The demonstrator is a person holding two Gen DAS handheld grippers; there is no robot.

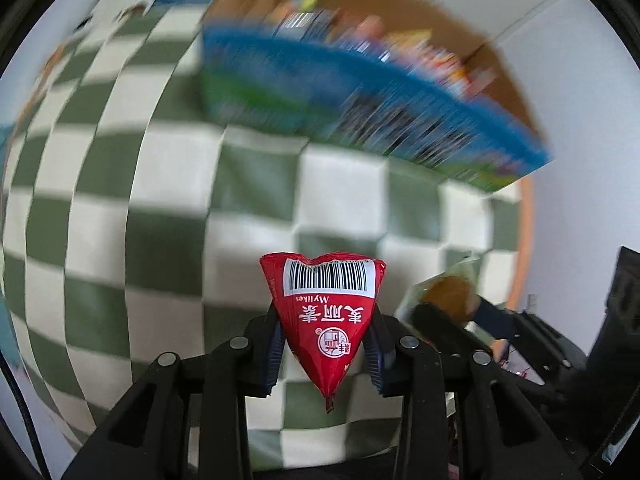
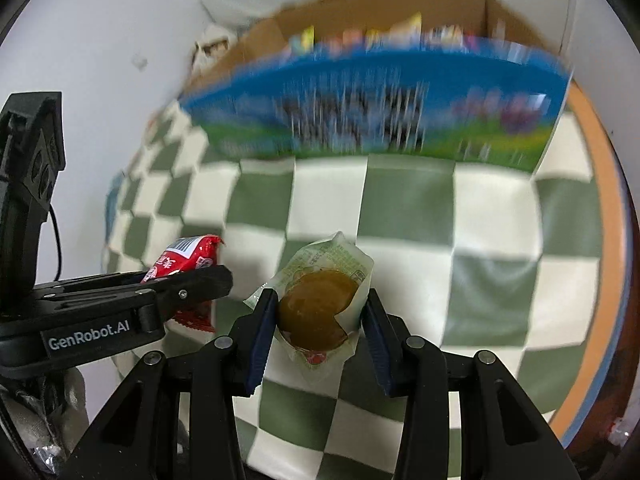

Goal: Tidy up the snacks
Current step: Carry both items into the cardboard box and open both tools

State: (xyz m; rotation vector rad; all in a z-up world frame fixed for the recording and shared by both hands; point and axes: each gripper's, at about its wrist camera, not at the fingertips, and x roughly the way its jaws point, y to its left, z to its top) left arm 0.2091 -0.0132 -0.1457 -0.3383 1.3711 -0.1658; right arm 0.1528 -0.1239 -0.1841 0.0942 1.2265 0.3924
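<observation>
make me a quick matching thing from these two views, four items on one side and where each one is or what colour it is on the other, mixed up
Items:
1. red packet
2. clear packet
3. box
4. cloth

Descriptions:
A. green and white checks
B. held in the right tool
C. blue front, snacks inside
D. held in the left tool

Pairs: 1-D, 2-B, 3-C, 4-A

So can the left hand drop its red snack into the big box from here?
Probably yes. The left gripper is shut on the red snack packet, and only bare checkered cloth lies between it and the open-topped box. Nothing blocks the way.
</observation>
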